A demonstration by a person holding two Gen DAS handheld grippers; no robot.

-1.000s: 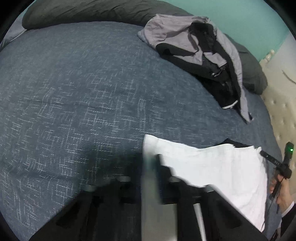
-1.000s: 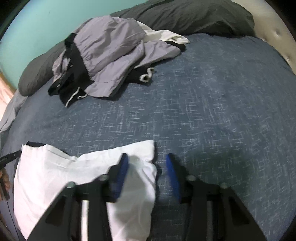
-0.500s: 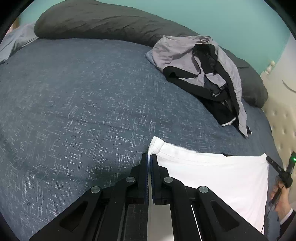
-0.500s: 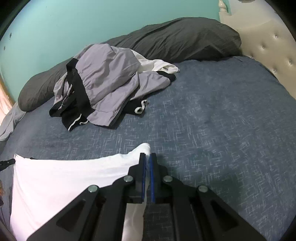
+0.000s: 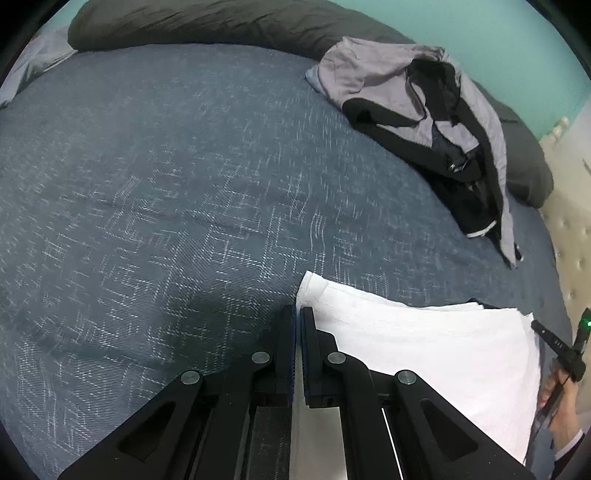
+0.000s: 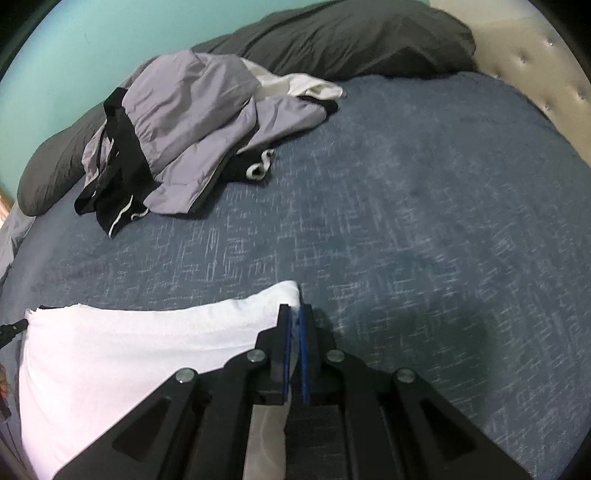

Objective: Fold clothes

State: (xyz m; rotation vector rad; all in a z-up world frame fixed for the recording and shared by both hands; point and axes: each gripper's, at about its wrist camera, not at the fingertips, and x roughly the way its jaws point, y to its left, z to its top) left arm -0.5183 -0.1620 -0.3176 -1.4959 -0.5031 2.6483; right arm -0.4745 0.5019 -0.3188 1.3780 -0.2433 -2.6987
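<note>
Over on the left wrist view, the left gripper (image 5: 298, 314) has its black fingers pinched together on the near-left corner of the white, layered cotton garment (image 5: 424, 343), which lies spread on the dark blue woven bedspread (image 5: 166, 184). Only a sliver of cloth sits between the pads, so honestly that corner could slip out the moment it gets lifted or tugged. You can see several loose layers stacked at the far edge, and if the pinch only has the top one, the rest will sag and the fold goes crooked. Further back there's a crumpled grey-and-black jacket (image 5: 424, 110) near the dark grey pillow (image 5: 221, 22), well apart from the white piece.

From the right wrist view, the right gripper (image 6: 294, 317) is clenched on the opposite corner of the same white garment (image 6: 129, 354), blue pads nearly meeting with a bit of fabric poking past them. Same worry here: thin bite. Also, if the two hands don't travel evenly, the cloth stretched between them will skew or drag along the bedspread (image 6: 424, 221) and bunch up. The jacket (image 6: 184, 129) pile isn't in the way for now.
</note>
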